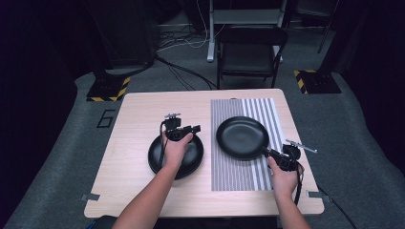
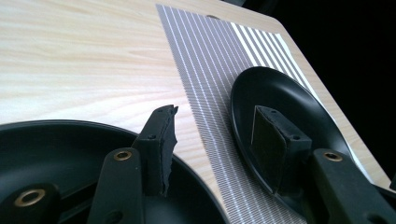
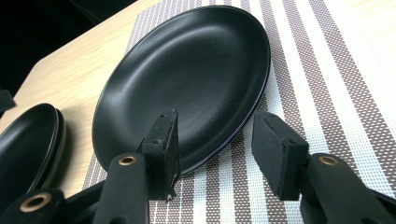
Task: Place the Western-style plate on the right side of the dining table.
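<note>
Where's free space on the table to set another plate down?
Free: the bare wood left of and beyond the stack of black plates, up to the table far edge; the far end of the striped mat beyond the single black plate. Crowded: the narrow wood gap between stack and mat, and the mat's right edge, where the right gripper sits.

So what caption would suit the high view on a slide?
Two hand-held grippers, left and right, hover open by two black plates on a wooden table.
</note>
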### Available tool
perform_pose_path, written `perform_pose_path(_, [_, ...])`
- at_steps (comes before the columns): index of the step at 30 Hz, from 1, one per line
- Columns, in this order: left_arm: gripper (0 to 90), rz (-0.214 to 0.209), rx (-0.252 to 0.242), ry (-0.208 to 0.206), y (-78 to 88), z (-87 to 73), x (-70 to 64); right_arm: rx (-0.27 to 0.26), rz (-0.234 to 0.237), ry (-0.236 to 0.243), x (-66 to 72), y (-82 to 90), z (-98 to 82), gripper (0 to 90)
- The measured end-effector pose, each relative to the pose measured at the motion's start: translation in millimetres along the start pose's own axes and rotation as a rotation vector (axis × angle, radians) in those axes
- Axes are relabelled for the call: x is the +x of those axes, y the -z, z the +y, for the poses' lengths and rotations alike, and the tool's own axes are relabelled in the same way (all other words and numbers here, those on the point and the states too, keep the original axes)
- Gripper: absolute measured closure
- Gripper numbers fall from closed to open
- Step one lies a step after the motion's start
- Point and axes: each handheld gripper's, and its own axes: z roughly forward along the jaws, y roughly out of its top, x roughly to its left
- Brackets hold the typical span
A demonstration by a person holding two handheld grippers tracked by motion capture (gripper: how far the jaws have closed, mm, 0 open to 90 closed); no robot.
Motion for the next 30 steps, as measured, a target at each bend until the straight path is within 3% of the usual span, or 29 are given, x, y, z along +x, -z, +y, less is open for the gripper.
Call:
perform_pose_path(3, [49.6,-0.006,-0.007,-0.022,14.9,0.5,8.5,0.003,0.012,0.031,1.5,1.8,-0.2,50.5])
perform_pose_path(12, [49.5,-0.001,-0.005,-0.022,37.7,-5.6,30.7,-0.001,0.037,0.063,5.8,11.1,-2.5,50.4])
perform_pose_path(15, [49.4,0.006,0.006,-0.045,50.3,-10.2,42.5,0.006,0.045,0.082,8.5,15.0,-5.4,50.2])
perform_pose_path(18, [49.4,0.012,0.006,-0.044,57.1,-12.6,50.7,0.011,0.050,0.102,8.5,16.4,-7.0,50.2])
perform_pose_path(22, [49.2,0.023,0.004,-0.028,68.1,-17.0,63.1,0.025,0.061,0.105,8.6,20.6,-9.9,50.1])
perform_pose_path(30, [49.0,0.048,0.005,-0.050,95.2,-23.7,82.3,0.049,0.082,0.120,5.3,26.8,-11.6,49.7])
